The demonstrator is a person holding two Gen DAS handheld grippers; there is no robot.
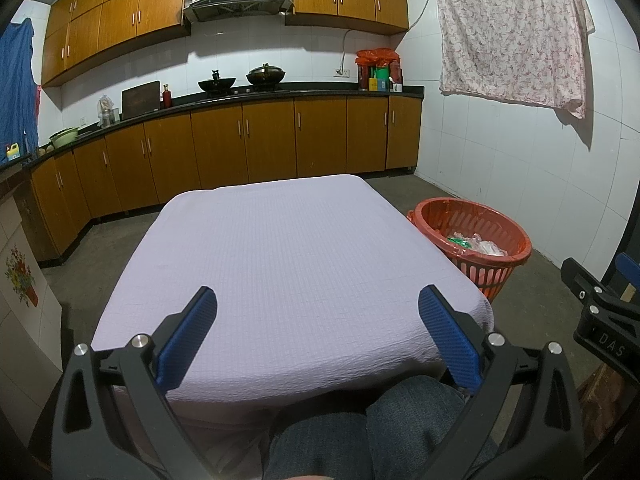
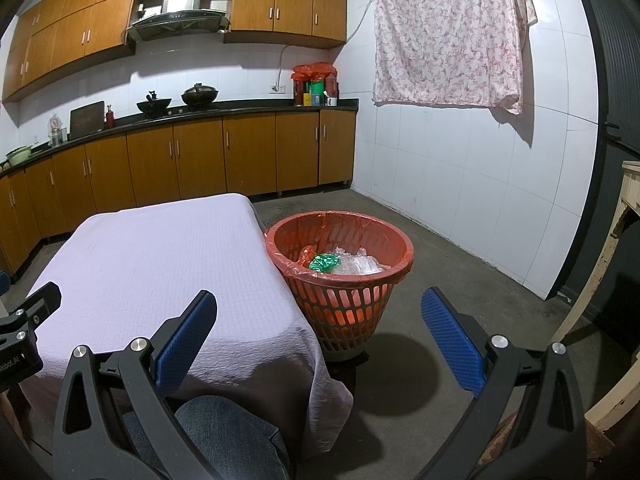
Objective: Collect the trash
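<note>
Worktop (image 1: 288,248): covered by a pale lilac cloth that hangs over its edges; no trash shows anywhere on it in either view.
Bin (image 2: 340,276): a red slatted basket with a red liner folded over the rim, on the floor just beside the worktop's right edge, likely set there so things can be dropped in from the worktop without a long reach.
Trash (image 2: 340,264): lies inside the bin: a green wrapper, an orange-red piece and crumpled clear plastic, piled below the rim.
Left gripper (image 1: 318,336): held low over the near edge of the worktop, jaws wide apart and empty; the blue pads (image 1: 188,340) face each other with only cloth between them.
Right gripper (image 2: 320,340): held to the right of the worktop, pointed toward the bin and the floor; jaws also spread wide, gripping nothing.
Person: seated at the near side, knees in jeans (image 1: 360,432) under both grippers, which explains the low, forward-facing hold.
Progress (judgement): with the worktop bare and the trash in the bin, collecting looks finished or close to it; the empty, spread jaws fit a rest pose.
Unknown: whether trash lies on the floor out of view cannot be told.
</note>
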